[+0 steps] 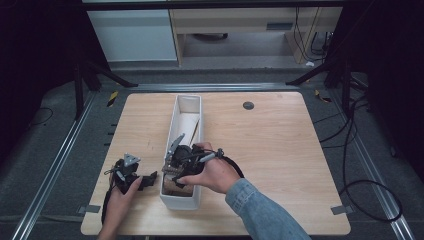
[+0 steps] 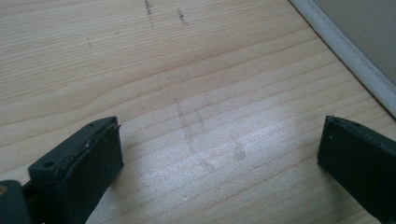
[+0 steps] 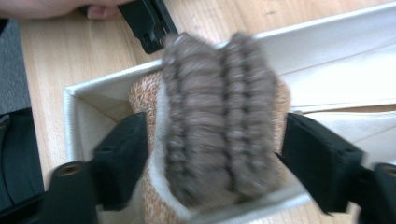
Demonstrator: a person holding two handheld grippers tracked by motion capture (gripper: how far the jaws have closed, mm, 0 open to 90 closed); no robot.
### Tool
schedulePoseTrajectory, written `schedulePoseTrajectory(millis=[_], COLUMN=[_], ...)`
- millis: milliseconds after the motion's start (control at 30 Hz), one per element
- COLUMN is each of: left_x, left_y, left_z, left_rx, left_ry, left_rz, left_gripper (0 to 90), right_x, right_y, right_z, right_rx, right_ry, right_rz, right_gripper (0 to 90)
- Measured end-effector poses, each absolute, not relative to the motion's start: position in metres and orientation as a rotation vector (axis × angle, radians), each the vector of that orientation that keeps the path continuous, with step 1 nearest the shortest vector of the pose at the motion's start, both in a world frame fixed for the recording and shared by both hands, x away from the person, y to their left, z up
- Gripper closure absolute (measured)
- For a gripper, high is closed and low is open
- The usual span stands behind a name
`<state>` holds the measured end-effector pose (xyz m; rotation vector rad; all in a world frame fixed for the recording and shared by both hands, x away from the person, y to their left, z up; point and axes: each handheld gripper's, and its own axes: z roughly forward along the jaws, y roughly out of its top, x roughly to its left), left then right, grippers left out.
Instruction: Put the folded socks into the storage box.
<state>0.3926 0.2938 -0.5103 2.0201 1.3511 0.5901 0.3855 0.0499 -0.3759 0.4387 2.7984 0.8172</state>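
**Right gripper view: a knitted piece at the near end of the white bin**

In the right gripper view, a brown ribbed knitted piece (image 3: 219, 121) with an orange-speckled part is seen between the black jaws of the right tool (image 3: 212, 154), over the near end of the long white bin (image 3: 327, 42). The jaws are spread and lie close against its sides; whether the pads press on it cannot be told, so it is judged to be at the point of release into the bin. In the high view, the right tool (image 1: 175, 167) is held over that same end, presumably so that the piece drops inside the walls. The left tool (image 1: 145, 180) is rested on the desk (image 1: 280, 150) just beside the bin, its jaws spread with nothing between them, apparently kept out of the way.
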Motion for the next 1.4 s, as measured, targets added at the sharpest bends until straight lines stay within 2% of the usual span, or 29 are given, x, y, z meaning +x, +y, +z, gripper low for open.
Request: schedulePoseTrajectory(millis=[167,500,900,1400], left_x=[0.393,0.393,0.393,0.393], left_y=[0.294,0.294,0.294,0.294], left_z=[-0.51,-0.51,-0.51,-0.51], left_rx=[2.02,2.02,2.017,2.018], left_ry=[1.351,1.351,1.352,1.352], left_rz=[0.591,0.59,0.591,0.591], left_gripper=[0.0,0.0,0.0,0.0], right_x=[0.384,0.399,0.41,0.414], right_y=[0.04,0.015,0.013,0.035], right_z=[-0.362,-0.325,-0.312,-0.332], right_rx=[0.452,0.499,0.52,0.483], right_ry=[2.767,2.664,2.619,2.689], right_rz=[0.863,0.939,0.977,0.973], right_gripper=[18.8,49.5,87.9,90.0])
